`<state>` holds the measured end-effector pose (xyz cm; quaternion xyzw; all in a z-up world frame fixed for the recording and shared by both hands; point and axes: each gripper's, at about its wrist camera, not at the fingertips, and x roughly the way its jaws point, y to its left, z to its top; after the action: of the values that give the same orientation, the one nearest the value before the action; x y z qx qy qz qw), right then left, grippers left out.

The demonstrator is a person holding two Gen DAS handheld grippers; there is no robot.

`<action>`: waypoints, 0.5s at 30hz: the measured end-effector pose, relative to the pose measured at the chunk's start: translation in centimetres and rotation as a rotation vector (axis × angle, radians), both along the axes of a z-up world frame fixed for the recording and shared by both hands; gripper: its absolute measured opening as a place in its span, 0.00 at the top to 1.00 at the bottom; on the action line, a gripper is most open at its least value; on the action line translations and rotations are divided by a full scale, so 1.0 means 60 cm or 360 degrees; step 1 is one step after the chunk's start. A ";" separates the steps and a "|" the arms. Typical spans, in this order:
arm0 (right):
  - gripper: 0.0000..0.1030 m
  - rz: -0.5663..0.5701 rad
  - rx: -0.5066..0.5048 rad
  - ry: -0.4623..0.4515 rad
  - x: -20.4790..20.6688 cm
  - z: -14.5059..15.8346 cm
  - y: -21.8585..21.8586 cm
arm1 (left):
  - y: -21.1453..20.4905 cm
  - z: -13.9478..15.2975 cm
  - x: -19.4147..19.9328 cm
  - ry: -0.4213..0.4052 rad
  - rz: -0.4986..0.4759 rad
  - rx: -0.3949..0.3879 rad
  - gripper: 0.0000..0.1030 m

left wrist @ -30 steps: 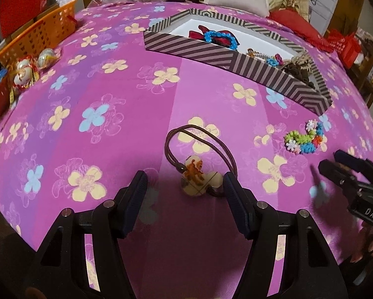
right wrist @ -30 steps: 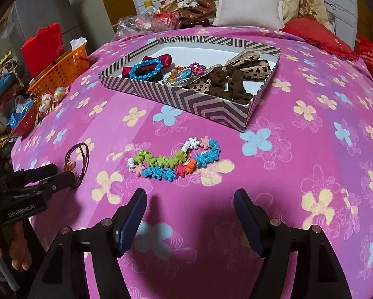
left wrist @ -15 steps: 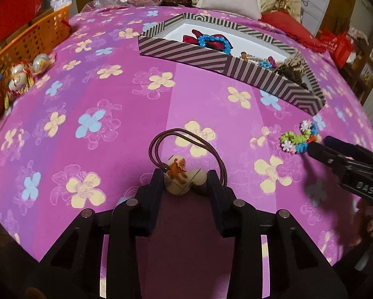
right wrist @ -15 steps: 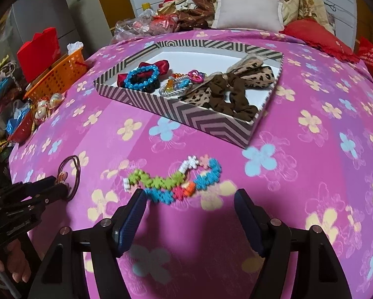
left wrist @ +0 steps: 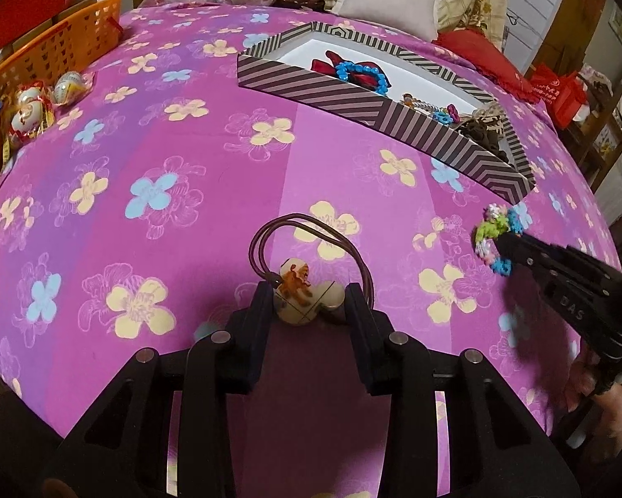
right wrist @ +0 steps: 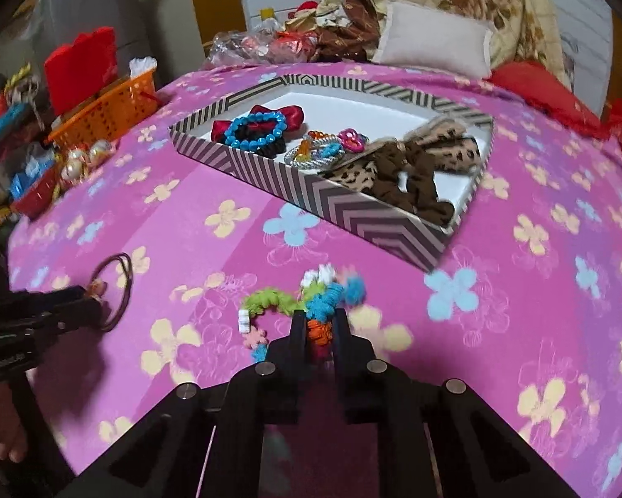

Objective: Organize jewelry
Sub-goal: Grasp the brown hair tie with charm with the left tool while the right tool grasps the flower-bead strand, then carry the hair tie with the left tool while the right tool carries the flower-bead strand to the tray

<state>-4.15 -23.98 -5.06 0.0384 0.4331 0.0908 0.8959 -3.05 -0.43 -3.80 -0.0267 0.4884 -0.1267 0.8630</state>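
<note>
Here, on the flowered pink bedspread [left wrist: 153, 133], your two grippers each close on a piece bound for the striped box [right wrist: 352, 203]. Your left gripper [left wrist: 309, 303] has its fingers pinched against the cream charm of the brown hair tie [left wrist: 307, 290], the cord loop lying flat ahead of the tips, near the bedspread's front edge. Your right gripper [right wrist: 319, 328] is clamped on the colourful beaded bracelet [right wrist: 307, 294], whose green and blue end curls free past the fingertips and looks partly lifted off the cloth; motion blur makes that hard to confirm.

The box sits toward the far side of the bedspread, straight ahead of the right gripper and ahead and to the right of the left one. Its long axis runs diagonally, its near corner pointing toward the bracelet. By that geometry your right hand appears the nearer of the two, with a short forward carry over the near wall. The left has the longer, cross-wise path.

Inside, a blue bead bracelet [right wrist: 255, 130], small rings and leopard-print bows [right wrist: 394, 166] already fill the near side; bare white floor shows toward the far wall.
</note>
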 end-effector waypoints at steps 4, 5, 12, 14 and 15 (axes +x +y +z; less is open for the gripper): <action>0.89 -0.0019 0.0079 -0.0039 -0.020 0.020 -0.009 | 0.002 0.011 -0.008 -0.0032 -0.0015 -0.0019 0.67; 0.89 -0.0019 0.0085 -0.0053 -0.023 0.027 -0.009 | 0.002 0.016 -0.011 -0.0043 -0.0023 -0.0027 0.67; 0.89 0.0023 0.0094 -0.0186 -0.044 0.093 0.004 | 0.005 0.050 -0.022 -0.0109 -0.0038 -0.0066 0.67; 0.89 0.0035 0.0093 -0.0217 -0.048 0.109 0.009 | 0.004 0.057 -0.025 -0.0125 -0.0043 -0.0064 0.67; 0.89 0.0041 0.0091 -0.0232 -0.050 0.116 0.011 | 0.004 0.061 -0.027 -0.0134 -0.0048 -0.0060 0.67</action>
<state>-7.13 -23.32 1.91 0.0517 0.3646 0.1171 0.9223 -4.67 -0.21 -0.13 -0.0303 0.4494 -0.1500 0.8801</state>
